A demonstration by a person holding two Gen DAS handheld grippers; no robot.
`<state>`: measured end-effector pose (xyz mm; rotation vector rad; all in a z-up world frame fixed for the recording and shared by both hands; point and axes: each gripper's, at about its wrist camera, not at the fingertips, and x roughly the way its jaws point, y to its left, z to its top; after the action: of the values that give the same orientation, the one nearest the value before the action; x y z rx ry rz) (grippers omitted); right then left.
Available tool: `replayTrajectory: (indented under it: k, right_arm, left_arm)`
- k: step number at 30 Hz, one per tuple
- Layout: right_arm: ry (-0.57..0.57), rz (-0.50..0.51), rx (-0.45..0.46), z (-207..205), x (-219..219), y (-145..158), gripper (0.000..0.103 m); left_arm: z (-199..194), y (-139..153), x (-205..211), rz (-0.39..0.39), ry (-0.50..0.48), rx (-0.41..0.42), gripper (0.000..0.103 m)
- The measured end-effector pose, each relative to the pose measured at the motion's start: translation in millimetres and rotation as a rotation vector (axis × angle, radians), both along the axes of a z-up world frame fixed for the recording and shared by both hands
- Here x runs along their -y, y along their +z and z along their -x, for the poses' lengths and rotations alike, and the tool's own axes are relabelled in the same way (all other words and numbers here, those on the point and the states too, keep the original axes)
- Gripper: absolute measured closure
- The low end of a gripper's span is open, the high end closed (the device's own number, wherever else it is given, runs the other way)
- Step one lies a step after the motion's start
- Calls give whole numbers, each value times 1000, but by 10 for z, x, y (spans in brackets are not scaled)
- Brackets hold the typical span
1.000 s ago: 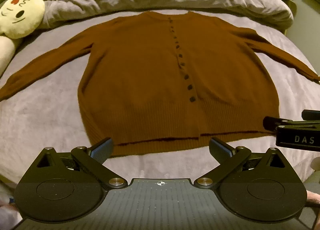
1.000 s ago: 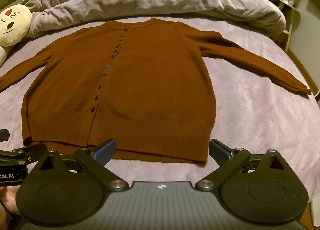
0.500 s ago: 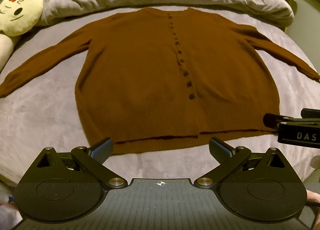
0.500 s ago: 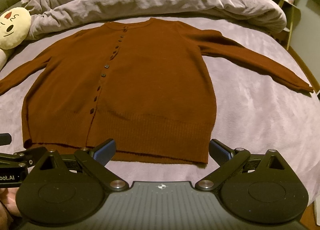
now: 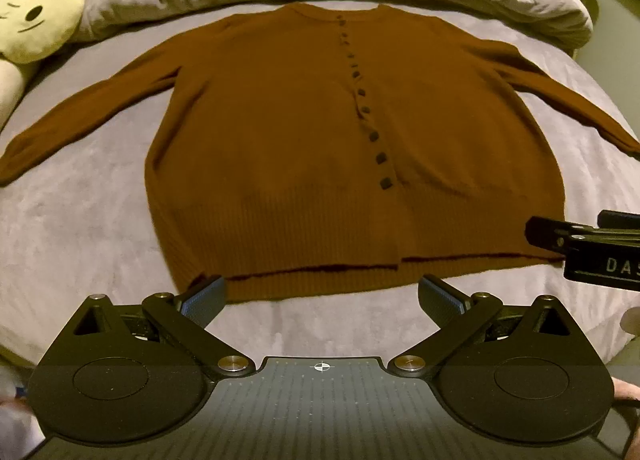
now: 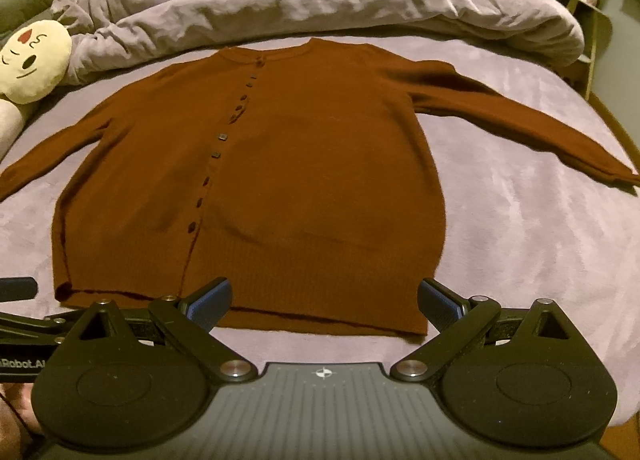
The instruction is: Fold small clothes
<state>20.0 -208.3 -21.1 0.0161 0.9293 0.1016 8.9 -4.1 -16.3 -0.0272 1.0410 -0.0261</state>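
Here's the bed (image 5: 80, 228), its pale lilac cover stretching across both views. Along the far edge runs a long rumpled duvet (image 6: 320, 0), bunched up from side to side. Spread flat in the middle of the bed is the brown cardigan (image 5: 280, 140), front up, buttoned, both sleeves stretched out to the sides. Its ribbed hem lies nearest the grippers, its neckline points at the duvet. The left sleeve (image 5: 80, 120) runs out toward the bed's left side, and the right sleeve (image 6: 520, 120) angles out to the right, cuff close to the bed's edge. Off at the far left sits a cream plush toy (image 5: 36, 20) with a little drawn face and a red heart, leaning against the duvet. Down the cardigan's front goes a row of dark buttons (image 5: 374, 135).

Now the tools: the left gripper (image 5: 320, 292) hangs just short of the hem, jaws spread wide, nothing between them. The right gripper (image 6: 322, 294) is likewise spread wide and empty, its fingertips over the hem's near edge; whether they touch the knit, can't tell.
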Motion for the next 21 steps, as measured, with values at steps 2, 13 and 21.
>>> replayTrajectory:
  k: [2,13,21]
  right_arm:
    - [10,-32,0,0,15,-9,4]
    - [30,-184,58,-4,211,-141,4]
    - [-26,-296,-2,-126,442,-341,4]
  left_arm:
    - [1,-2,-2,0,1,0,0]
    - [-108,-83,26,-12,9,-33,0]
    - [-223,-183,159,-11,-21,-55,0]
